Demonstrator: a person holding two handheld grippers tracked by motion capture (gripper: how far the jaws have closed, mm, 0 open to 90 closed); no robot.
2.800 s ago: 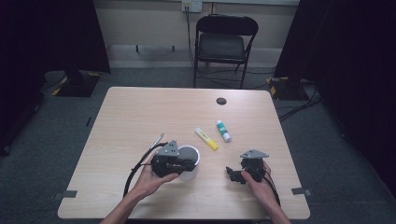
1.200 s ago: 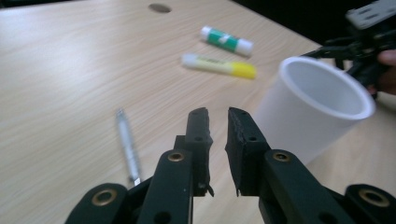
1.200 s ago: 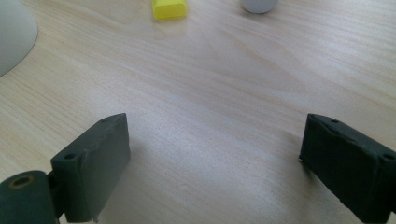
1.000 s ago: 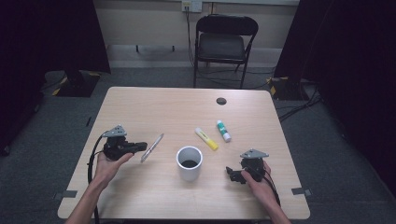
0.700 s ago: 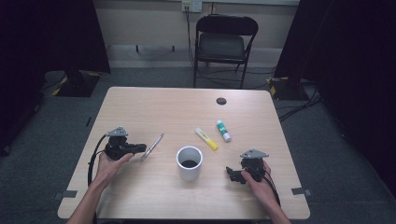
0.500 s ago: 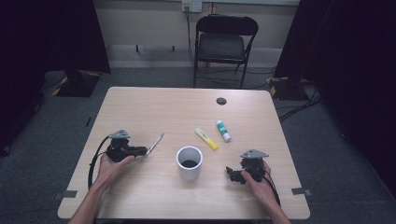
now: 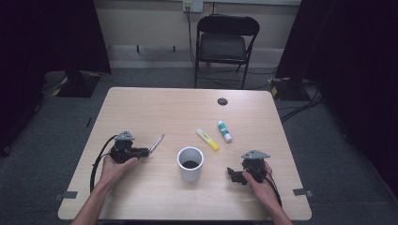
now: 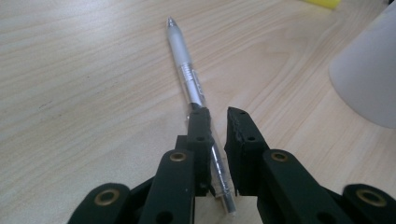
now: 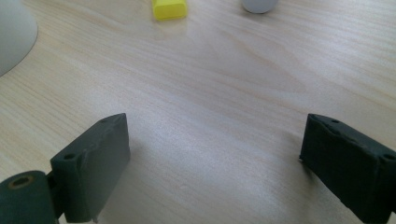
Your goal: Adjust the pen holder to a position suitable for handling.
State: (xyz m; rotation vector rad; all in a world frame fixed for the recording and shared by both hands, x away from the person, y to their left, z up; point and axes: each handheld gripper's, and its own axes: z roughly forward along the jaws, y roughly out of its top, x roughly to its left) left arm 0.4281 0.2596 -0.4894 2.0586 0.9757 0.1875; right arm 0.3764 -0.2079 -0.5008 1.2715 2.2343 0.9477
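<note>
A clear silver pen [image 7: 157,141] lies flat on the wooden table [image 7: 155,112], left of the white cup [image 7: 190,164]. My left gripper [image 7: 143,151] rests low at the pen's rear end. In the left gripper view the pen [image 8: 187,79] runs between the jaws against the left pad [image 8: 200,133], with a sliver of table showing before the other pad. The left gripper [image 8: 218,112] has just eased narrowly open. My right gripper [image 7: 231,174] sits on the table right of the cup; its jaws [image 9: 215,140] stand wide open with bare wood between them.
A yellow highlighter [image 7: 207,139] and a white glue stick with a green cap [image 7: 225,131] lie beyond the cup. A small black disc [image 7: 222,101] sits near the far edge. A black folding chair [image 7: 225,42] stands behind the table.
The left hand went from the cup to the table's left side with the pen, then sank until the pen lay on the wood. The right hand has not moved.
</note>
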